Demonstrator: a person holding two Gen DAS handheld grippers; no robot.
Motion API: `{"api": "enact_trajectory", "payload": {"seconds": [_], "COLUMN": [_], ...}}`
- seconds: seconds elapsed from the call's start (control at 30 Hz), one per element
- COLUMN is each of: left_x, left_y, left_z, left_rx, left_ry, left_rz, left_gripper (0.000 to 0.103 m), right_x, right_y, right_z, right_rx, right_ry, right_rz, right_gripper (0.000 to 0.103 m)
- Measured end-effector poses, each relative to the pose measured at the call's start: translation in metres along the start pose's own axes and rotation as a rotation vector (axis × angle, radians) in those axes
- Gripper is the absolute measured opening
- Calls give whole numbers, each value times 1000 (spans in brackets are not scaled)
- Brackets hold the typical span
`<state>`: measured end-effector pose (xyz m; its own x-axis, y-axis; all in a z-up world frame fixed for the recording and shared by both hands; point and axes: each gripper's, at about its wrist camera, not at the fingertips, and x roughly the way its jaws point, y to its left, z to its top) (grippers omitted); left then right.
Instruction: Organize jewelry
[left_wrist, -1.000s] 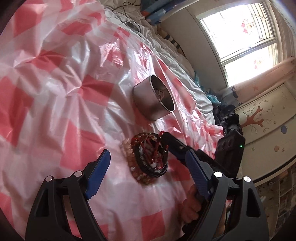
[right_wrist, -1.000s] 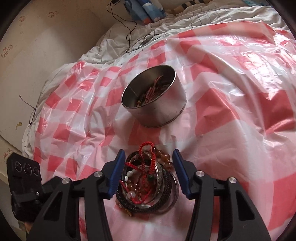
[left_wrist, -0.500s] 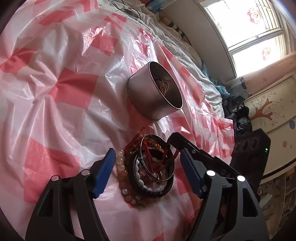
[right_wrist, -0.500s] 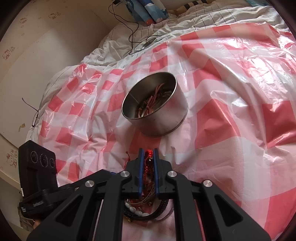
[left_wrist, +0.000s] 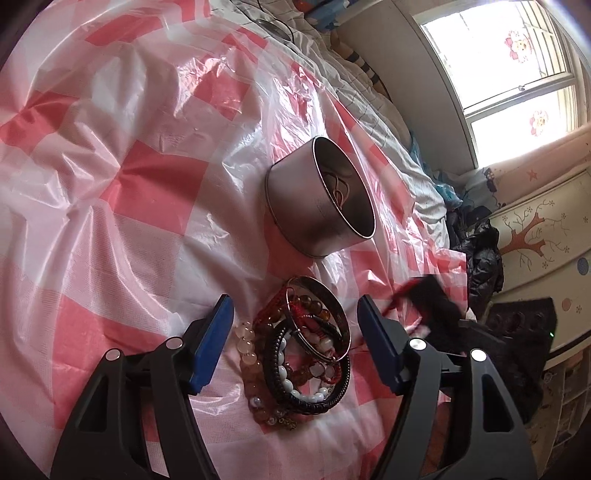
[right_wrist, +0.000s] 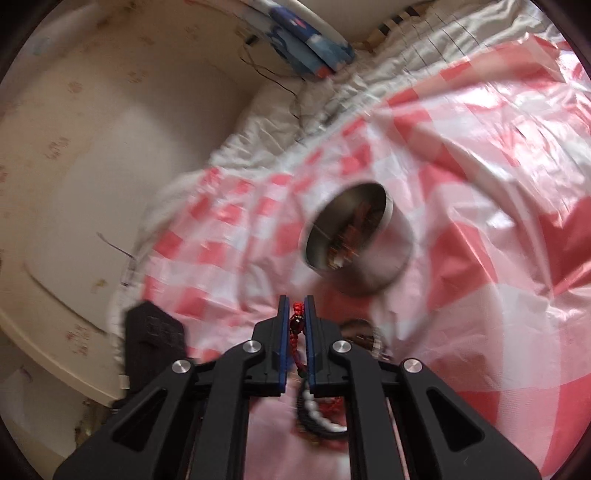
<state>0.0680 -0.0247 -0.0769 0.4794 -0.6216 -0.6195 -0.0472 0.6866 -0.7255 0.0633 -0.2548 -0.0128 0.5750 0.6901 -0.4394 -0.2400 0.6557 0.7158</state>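
One red cord bracelet (right_wrist: 297, 325) pinched, right gripper (right_wrist: 296, 314)

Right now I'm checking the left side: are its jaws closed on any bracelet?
No, the left gripper stands open, its jaws on either side of the bracelet pile.

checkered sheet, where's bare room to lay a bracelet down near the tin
Bare: the wide stretch of checkered sheet left of the metal tin and beyond the left gripper. The narrow strip between tin and bracelet pile is tight. Crowded: the pile between the open left fingers, and right of it, where the right gripper holds a red cord bracelet.
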Motion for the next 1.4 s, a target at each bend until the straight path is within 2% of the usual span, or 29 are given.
{"api": "enact_trajectory", "payload": {"seconds": [0.1, 0.2, 0.4, 0.47, 0.53, 0.6, 0.63, 0.8, 1.13, 1.4], "left_x": [2, 8, 21, 25, 32, 34, 34, 19, -25, -49], "left_y": [-1, -9, -31, -35, -39, -40, -40, -42, -52, -58], "left_z": [2, 3, 9, 11, 11, 9, 10, 12, 14, 29], "left_rx": [1, 31, 140, 184, 239, 263, 269, 287, 258, 280], "left_ry": [-1, 5, 4, 12, 37, 37, 30, -21, -60, -107], "left_rz": [5, 32, 109, 134, 192, 217, 220, 207, 49, 10], "left_gripper": [66, 66, 66, 55, 22, 8, 5, 3, 2, 2], "right_x": [-21, -36, -45, -45, -46, -48, -48, -49, -53, -53], "right_y": [12, 14, -8, -13, -15, -15, -15, -16, -18, -19], "right_z": [2, 5, 13, 13, 15, 15, 16, 15, 13, 16], "right_rx": [-21, -12, 89, 106, 110, 111, 114, 115, 129, 128], "right_ry": [-86, -142, -164, -163, -167, -173, -174, -174, -194, -208], "right_rz": [89, 130, 127, 121, 122, 122, 124, 127, 130, 110], "right_gripper": [9, 9, 9, 9, 9, 9, 9, 9, 9, 9]}}
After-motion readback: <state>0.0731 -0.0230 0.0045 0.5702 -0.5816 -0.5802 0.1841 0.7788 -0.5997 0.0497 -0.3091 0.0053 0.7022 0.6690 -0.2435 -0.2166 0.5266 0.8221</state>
